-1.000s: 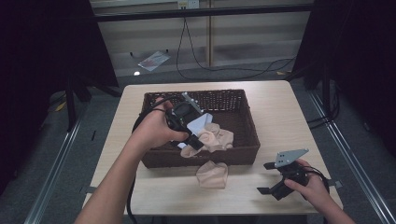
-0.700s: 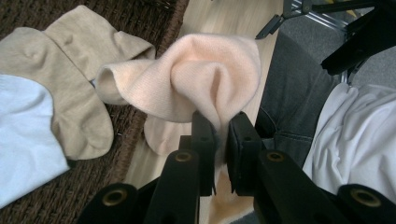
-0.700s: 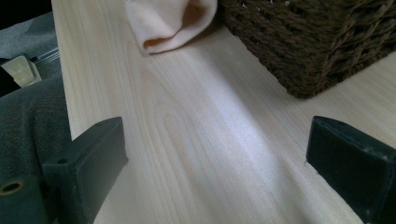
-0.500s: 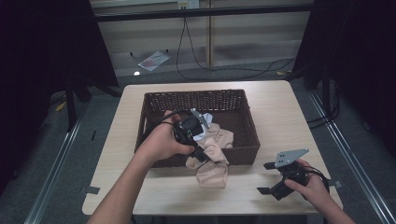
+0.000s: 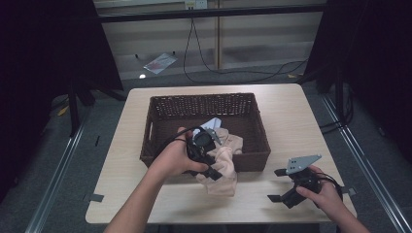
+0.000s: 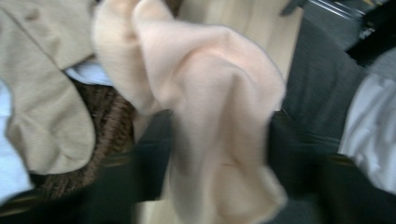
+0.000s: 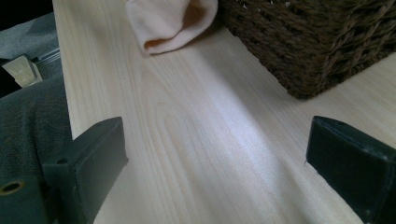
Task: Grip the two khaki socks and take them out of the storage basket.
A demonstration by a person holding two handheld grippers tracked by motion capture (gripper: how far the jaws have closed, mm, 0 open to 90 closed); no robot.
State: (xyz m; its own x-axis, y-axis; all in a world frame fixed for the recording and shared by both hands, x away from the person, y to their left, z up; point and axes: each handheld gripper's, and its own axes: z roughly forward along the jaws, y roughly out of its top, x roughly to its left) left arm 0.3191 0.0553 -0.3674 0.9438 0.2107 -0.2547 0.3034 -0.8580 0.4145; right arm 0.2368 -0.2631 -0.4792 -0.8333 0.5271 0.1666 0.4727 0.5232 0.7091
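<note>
The left hand-held gripper [image 5: 206, 158] is at the front wall of the wicker basket [image 5: 160, 104], which stands near the middle of the surface [image 5: 291, 107]. Its jaws are pinching a peach cloth [image 5: 222, 167] that hangs over the basket's front rim and down onto the surface near its front edge. In the left gripper view the cloth [image 6: 210, 116] drapes limply between the jaws, so it looks soft, light and floppy; it should not slip much but will sag and drag, and a pinch on a bunched fold or near a hem seems the safest hold. More beige clothing [image 5: 231, 141] and something white [image 5: 210, 123] lie inside the basket. Toward the front right corner of the surface, the right hand-held gripper [image 5: 278, 185] rests with its jaws spread wide and nothing between them.
</note>
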